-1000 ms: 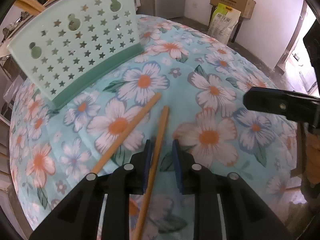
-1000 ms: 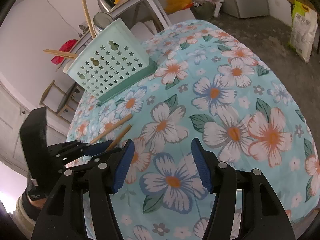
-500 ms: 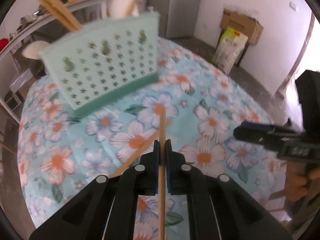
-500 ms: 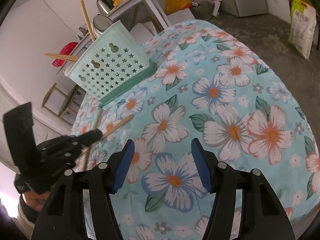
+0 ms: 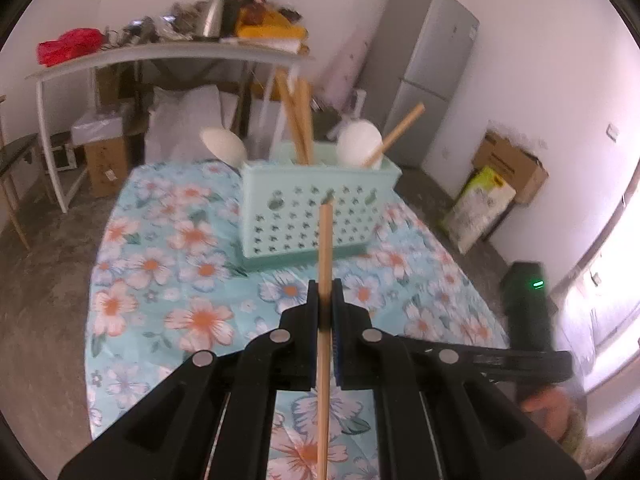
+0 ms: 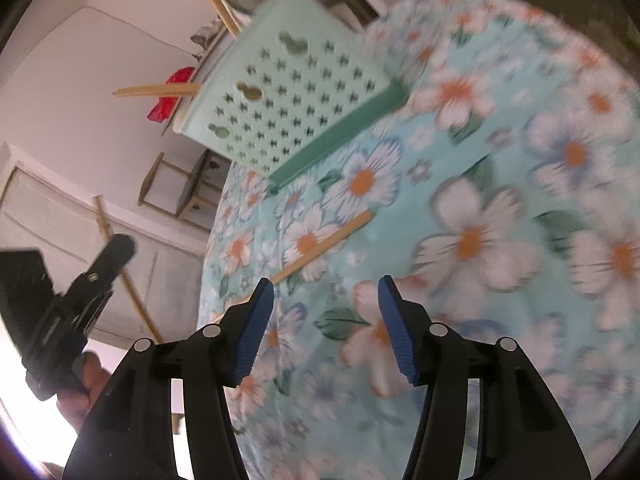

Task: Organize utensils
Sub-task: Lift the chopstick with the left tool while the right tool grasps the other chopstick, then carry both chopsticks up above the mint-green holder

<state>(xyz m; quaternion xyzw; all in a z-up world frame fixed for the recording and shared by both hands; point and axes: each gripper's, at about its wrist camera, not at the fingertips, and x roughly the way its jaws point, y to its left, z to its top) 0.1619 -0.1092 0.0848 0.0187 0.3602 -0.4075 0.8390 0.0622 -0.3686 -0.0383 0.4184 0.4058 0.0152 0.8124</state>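
A: Item one, as catalogued: a long pale wooden chopstick [image 5: 325, 280], clamped between the blue pads of the left gripper [image 5: 326, 304] and held above the floral cloth, its tip pointed at the mint-green perforated plastic basket [image 5: 316, 216].

B: Change since a second ago?

A: It was then lying on the cloth between parted jaws. The jaws have since been closed on it and it has been lifted clear, with the basket now seen front-on.

B: Item two?

A: A second wooden chopstick [image 6: 320, 246], left lying on the turquoise flower-print tablecloth [image 6: 520, 200], just ahead of the right gripper [image 6: 326, 300]. That gripper's jaws stand apart with nothing between them; they have just been closing slightly. It has been brought nearer this chopstick than before.

B: Basket contents?

A: Several wooden chopsticks [image 5: 296, 120] and two white spoons [image 5: 358, 142] are stood upright inside.

B: Any writing or brand?

A: None can be read. Print on the yellow-green sack [image 5: 478, 204] and the brown cardboard box [image 5: 512, 164] by the wall is too blurred. A grey refrigerator [image 5: 424, 68] carries no legible mark.
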